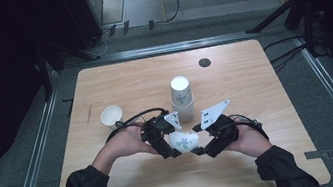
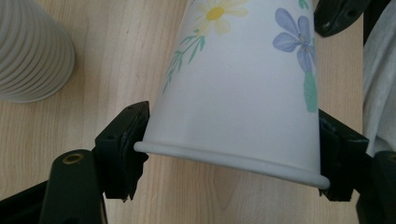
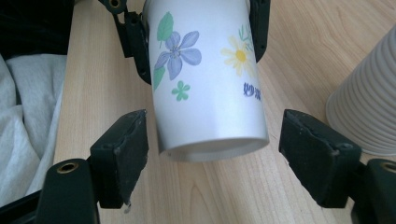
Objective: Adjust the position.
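Wooden table (image 1: 118,88) first: it is big and mostly bare. On it stands a tall stack of cups (image 1: 181,98), and one small cup (image 1: 111,116) sits apart. Lower down, the left gripper (image 1: 172,149) squeezes the flowered cup (image 1: 184,142) at its rim, held sideways over the table. The right gripper (image 1: 199,150) waits wide around its bottom, not touching. I think the cup is picked but not yet stacked.
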A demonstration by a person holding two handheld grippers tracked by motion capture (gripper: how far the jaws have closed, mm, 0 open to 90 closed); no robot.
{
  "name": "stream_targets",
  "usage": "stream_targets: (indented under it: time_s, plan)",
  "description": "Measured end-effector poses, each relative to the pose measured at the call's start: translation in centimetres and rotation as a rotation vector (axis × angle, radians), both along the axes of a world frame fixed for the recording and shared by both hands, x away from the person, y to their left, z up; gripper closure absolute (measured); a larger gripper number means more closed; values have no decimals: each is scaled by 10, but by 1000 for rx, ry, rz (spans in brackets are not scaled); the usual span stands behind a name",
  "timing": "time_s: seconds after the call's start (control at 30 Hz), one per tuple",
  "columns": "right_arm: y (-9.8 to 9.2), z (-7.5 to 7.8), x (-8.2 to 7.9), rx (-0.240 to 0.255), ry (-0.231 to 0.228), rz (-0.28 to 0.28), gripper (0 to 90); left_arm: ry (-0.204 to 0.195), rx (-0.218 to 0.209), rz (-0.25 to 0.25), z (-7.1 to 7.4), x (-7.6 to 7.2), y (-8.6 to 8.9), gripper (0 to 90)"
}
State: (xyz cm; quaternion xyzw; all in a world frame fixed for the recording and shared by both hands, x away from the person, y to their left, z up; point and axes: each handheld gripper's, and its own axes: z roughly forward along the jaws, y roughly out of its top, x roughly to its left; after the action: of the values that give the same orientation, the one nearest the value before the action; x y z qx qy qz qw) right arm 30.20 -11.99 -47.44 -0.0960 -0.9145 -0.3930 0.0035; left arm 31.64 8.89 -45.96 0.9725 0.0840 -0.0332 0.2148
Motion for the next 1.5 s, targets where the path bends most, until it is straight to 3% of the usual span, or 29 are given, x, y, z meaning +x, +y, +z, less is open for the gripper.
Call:
stream_targets:
  time_s: [0.5,0.8,0.87,1.03,1.2,1.5]
  plan:
    - [18,-8,-4,-58,-19,43,274,-7,16,-10,-5,-3,-9,237]
    - [19,-7,-6,-80,-37,46,341,0,12,-17,-5,-4,-9,236]
    - [19,-6,-7,-75,-45,50,342,7,2,-20,-4,-3,-7,227]
    - [17,-2,-6,-65,-60,52,341,-19,-49,-4,2,-3,-2,138]
    - [13,4,-3,-47,-69,40,340,-51,-101,49,10,-1,12,109]
    - [2,18,6,11,-74,19,339,-58,-162,114,14,-4,33,94]
